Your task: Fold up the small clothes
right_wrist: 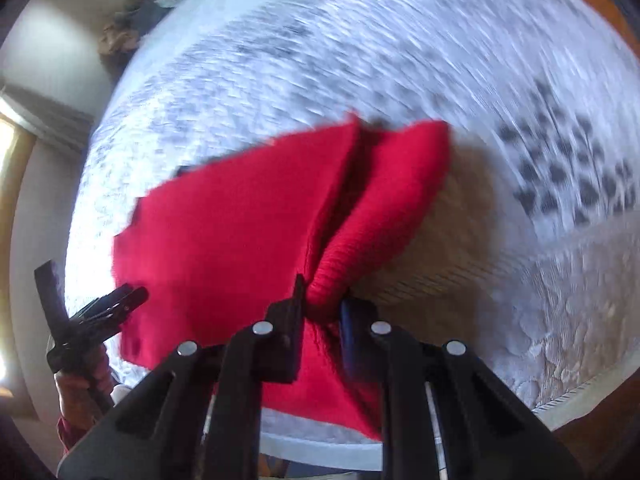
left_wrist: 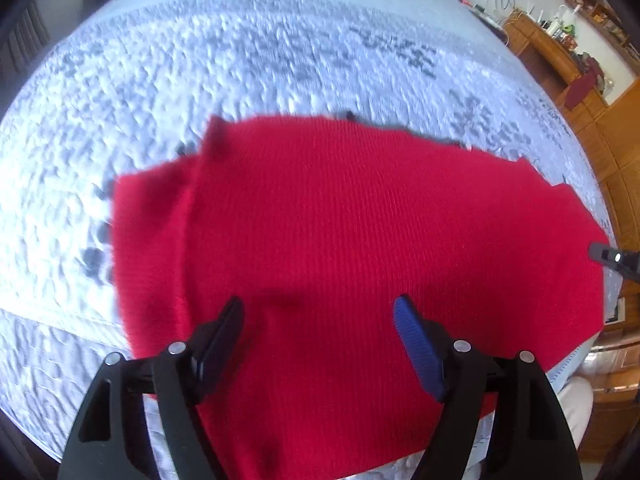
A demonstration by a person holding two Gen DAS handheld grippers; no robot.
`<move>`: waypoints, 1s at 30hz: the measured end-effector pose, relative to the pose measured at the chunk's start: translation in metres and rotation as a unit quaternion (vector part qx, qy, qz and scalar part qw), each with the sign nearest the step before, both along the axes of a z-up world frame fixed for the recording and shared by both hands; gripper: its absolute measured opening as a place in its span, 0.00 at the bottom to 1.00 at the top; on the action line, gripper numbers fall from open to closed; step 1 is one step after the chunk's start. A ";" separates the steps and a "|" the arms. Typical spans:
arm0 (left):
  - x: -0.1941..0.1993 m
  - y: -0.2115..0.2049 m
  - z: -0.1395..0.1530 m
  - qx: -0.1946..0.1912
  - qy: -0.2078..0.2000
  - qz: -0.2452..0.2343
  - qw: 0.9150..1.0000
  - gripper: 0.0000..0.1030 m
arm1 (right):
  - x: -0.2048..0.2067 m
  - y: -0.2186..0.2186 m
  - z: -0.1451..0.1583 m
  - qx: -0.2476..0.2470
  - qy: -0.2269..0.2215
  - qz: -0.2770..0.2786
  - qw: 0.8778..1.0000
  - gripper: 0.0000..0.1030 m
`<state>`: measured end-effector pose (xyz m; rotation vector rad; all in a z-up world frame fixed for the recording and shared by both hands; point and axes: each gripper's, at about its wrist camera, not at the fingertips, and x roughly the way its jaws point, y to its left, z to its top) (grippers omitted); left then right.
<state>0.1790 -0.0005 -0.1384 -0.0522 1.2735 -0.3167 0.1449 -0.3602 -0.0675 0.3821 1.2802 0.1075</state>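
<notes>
A red knitted garment (left_wrist: 340, 232) lies spread on a white quilted bed (left_wrist: 200, 60). My left gripper (left_wrist: 320, 312) hovers over its near part, jaws wide open and empty. In the right wrist view my right gripper (right_wrist: 323, 300) is shut on a bunched ribbed edge of the red garment (right_wrist: 240, 232) and lifts that side off the bed, casting a shadow beneath. The left gripper (right_wrist: 100, 312) shows at the far left of that view, at the garment's other edge. The right gripper's tip (left_wrist: 612, 258) peeks in at the right edge of the left wrist view.
The bed cover (right_wrist: 440, 60) has grey flower prints. Wooden shelves and cabinets (left_wrist: 560, 60) stand to the right of the bed. Dark clothes (right_wrist: 136, 20) lie at the far corner of the bed. The bed's near edge (right_wrist: 580, 396) is close to my right gripper.
</notes>
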 end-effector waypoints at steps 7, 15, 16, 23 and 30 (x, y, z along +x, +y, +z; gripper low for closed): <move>0.004 0.021 -0.016 0.003 0.018 -0.010 1.000 0.74 | 0.030 0.112 0.021 -0.020 -0.019 0.099 0.995 0.14; 0.002 0.022 -0.026 -0.013 0.013 -0.012 1.000 0.75 | 0.024 0.191 -0.030 -0.020 0.019 0.187 0.982 0.36; 0.001 0.022 -0.026 -0.015 0.011 -0.013 1.000 0.76 | 0.018 0.186 -0.022 -0.015 0.006 0.186 0.982 0.50; -0.007 0.033 -0.014 -0.039 0.021 0.015 0.999 0.76 | -0.031 0.146 0.026 -0.025 -0.062 0.200 0.978 0.59; -0.010 0.049 0.003 -0.078 0.055 0.068 0.993 0.75 | -0.086 0.183 -0.010 -0.085 -0.073 0.294 0.949 0.59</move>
